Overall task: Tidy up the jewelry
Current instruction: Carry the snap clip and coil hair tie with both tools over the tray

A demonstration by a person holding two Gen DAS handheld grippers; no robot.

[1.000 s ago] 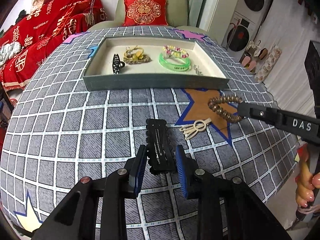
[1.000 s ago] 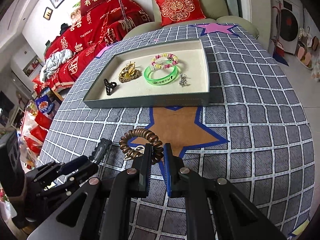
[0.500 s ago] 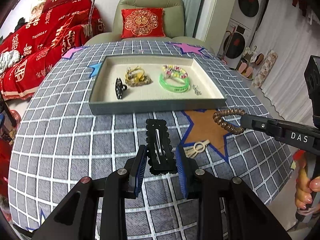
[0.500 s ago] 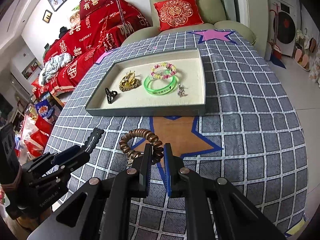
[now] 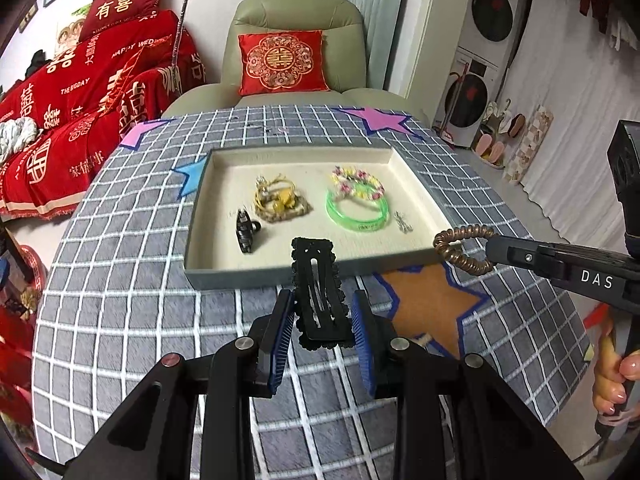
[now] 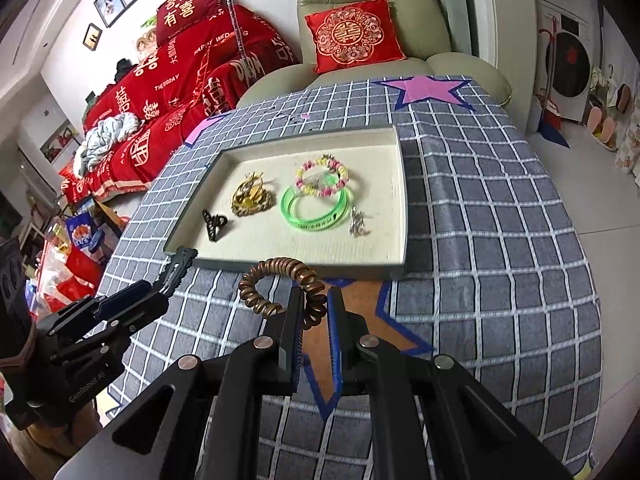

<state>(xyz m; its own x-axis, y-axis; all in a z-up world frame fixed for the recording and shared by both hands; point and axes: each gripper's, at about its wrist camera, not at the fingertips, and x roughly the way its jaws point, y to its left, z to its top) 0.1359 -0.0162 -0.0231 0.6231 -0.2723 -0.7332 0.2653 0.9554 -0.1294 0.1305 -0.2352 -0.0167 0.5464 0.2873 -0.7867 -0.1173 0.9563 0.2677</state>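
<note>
My left gripper (image 5: 323, 312) is shut on a black scalloped hair clip (image 5: 318, 292) and holds it in the air at the near wall of the grey tray (image 5: 256, 278). My right gripper (image 6: 314, 308) is shut on a brown spiral hair tie (image 6: 280, 284), also lifted, just short of the tray's near wall (image 6: 320, 270). In the tray lie a black claw clip (image 5: 246, 230), a gold braided piece (image 5: 280, 202), a beaded bracelet (image 5: 358, 182), a green bangle (image 5: 356, 216) and a small silver piece (image 5: 403, 222).
The tray sits on a grey checked tablecloth (image 5: 120, 260) with coloured stars; an orange star (image 5: 432, 304) lies under the right gripper. A beige clip (image 5: 420, 339) peeks out behind my left finger. An armchair (image 5: 296, 40) stands behind the table.
Both grippers have lifted their items off the cloth and moved forward toward the tray. The beige clip stays behind on the orange star.
</note>
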